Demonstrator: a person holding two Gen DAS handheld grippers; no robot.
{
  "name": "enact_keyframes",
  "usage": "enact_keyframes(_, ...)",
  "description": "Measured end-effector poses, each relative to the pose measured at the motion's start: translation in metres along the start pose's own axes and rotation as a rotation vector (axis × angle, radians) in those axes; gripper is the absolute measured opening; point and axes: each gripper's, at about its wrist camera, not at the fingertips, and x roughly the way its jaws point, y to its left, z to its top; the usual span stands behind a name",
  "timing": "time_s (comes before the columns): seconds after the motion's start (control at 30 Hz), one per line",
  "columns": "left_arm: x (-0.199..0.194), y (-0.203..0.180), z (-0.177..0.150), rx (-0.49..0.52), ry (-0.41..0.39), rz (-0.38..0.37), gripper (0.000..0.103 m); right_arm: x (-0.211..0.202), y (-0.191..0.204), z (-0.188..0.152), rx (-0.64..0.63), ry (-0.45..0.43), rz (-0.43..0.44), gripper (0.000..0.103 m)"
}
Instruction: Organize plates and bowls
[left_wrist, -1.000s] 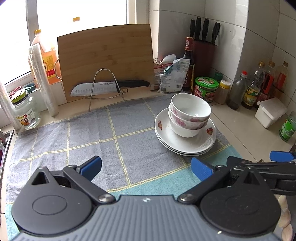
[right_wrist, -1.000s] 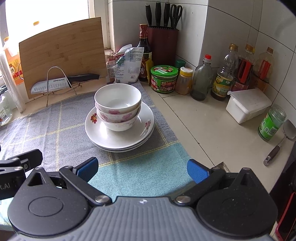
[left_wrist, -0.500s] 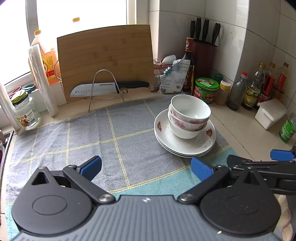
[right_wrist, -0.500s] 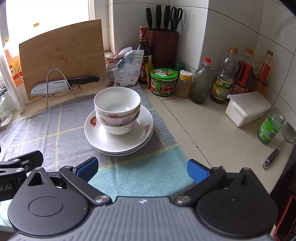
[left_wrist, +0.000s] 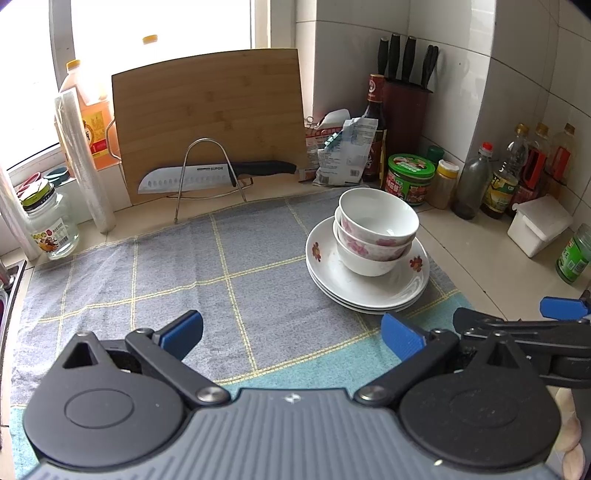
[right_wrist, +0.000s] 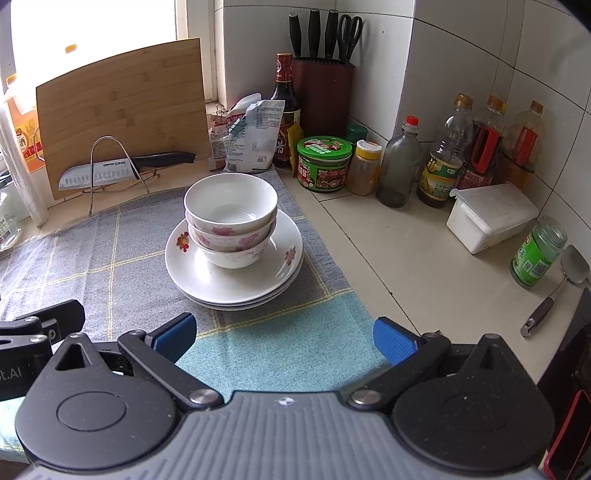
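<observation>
Both claws released, nothing held. Left claw (left_wrist: 291, 330) hangs over the near part of the checked towel (left_wrist: 177, 266), blue pads wide apart. Right claw (right_wrist: 282, 334) likewise spread, over the towel's teal near strip, w/ the stack straight ahead of it.

Stacked bowls (right_wrist: 231, 218), white w/ pink flowers, are nested upright on the stacked plates (right_wrist: 258, 280), also white w/ flower marks. Exact count of bowls and of plates can't be told for sure. The stack sits on the towel's right side, near its right edge, apart from both claws.

Along the worktop's back edge: bamboo cutting board (left_wrist: 210, 110) leaning upright, santoku knife (left_wrist: 207, 173) lying across a wire rack (left_wrist: 207, 173) in front of it. Back right corner: knife block (right_wrist: 323, 81), dark sauce bottle (right_wrist: 284, 107), green-lidded jar (right_wrist: 324, 164), plus more bottles along the right wall. White lidded box (right_wrist: 491, 216) and green bottle (right_wrist: 537, 251) sit by the right edge; a spatula (right_wrist: 554, 291) lies near them.
</observation>
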Motion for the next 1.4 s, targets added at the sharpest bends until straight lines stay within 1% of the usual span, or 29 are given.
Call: enact_keyframes(1.4, 0.0002, -0.0052, 0.0021, 0.009, 0.002, -0.012, 0.102, -0.0021, -0.0016, 0.0021, 0.002, -0.008, -0.013, 0.103)
